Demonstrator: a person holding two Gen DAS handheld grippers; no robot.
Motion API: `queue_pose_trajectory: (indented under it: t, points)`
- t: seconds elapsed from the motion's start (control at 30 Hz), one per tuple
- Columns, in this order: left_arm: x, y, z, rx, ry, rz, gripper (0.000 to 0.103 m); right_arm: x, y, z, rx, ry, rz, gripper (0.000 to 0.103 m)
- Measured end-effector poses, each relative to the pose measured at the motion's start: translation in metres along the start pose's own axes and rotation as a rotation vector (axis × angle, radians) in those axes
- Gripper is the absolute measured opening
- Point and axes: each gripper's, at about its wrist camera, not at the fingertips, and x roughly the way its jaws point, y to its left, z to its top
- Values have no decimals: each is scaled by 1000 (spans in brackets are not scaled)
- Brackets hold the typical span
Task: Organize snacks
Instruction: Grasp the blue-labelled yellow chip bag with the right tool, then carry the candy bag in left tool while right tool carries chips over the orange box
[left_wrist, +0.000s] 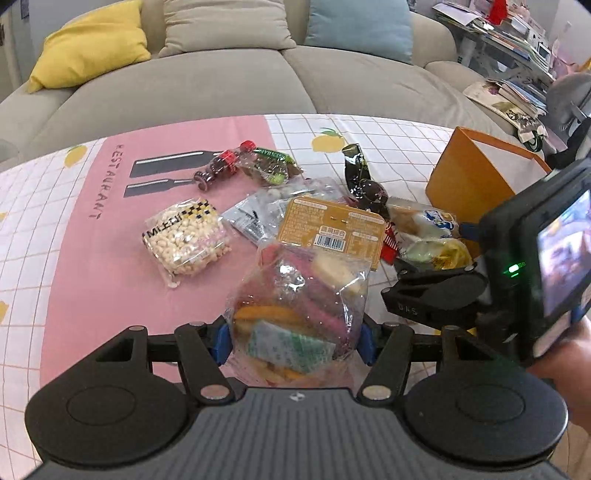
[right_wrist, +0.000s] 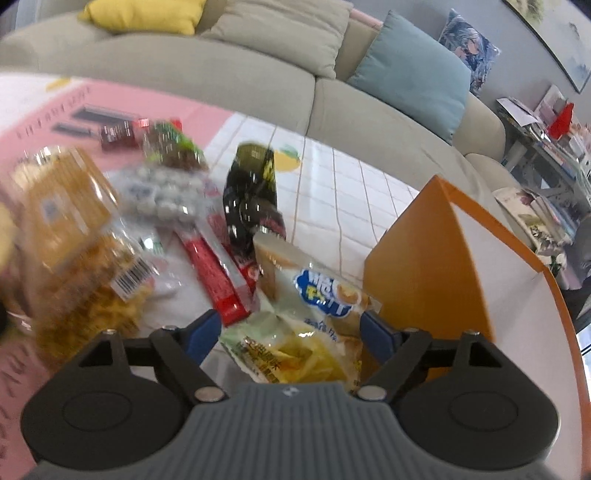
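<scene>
Two grippers were in play. My left gripper (left_wrist: 293, 341) was clamped on a clear bag of mixed sweets (left_wrist: 295, 314), lifted just above the counter (left_wrist: 74, 258). My right gripper (right_wrist: 291, 332) stood wide, holding nothing, its blue fingers (right_wrist: 201, 332) straddling a yellow chip packet (right_wrist: 299, 354) beside the orange paper bag (right_wrist: 424, 266). That packet looked light, puffy and slippery (crushable too), so I judged its crimped edge the safest hold. Motion blur smeared the snacks on the left of the right view; their labels were unreadable. The orange bag's inside stayed hidden, and the sweets bag's bottom was cut off behind the gripper body.
</scene>
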Motion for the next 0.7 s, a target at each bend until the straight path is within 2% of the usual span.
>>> queue_pose_trajectory:
  t: [0.07, 0.1, 0.17, 0.23, 0.47, 0.57, 0.7]
  points:
    - [0, 2, -2, -6, 6, 1, 72, 5, 5, -3, -26, 13, -40, 70]
    - [-1, 3, -3, -10, 8, 1, 72, 7, 5, -5, -27, 24, -50, 69]
    - [-2, 5, -4, -20, 12, -3, 72, 7, 3, -9, -14, 25, -60, 55]
    - [-3, 6, -5, -29, 16, -6, 72, 2, 1, -11, -16, 21, -43, 51]
    - [-8, 7, -13, -45, 39, 4, 72, -41, 14, -27, -27, 2, 142, 46]
    - [-14, 6, -16, -54, 45, 2, 72, -55, 22, -32, -34, -1, 187, 43]
    - [-25, 3, -18, -61, 41, -3, 72, -69, 13, -33, 19, -3, 216, 42]
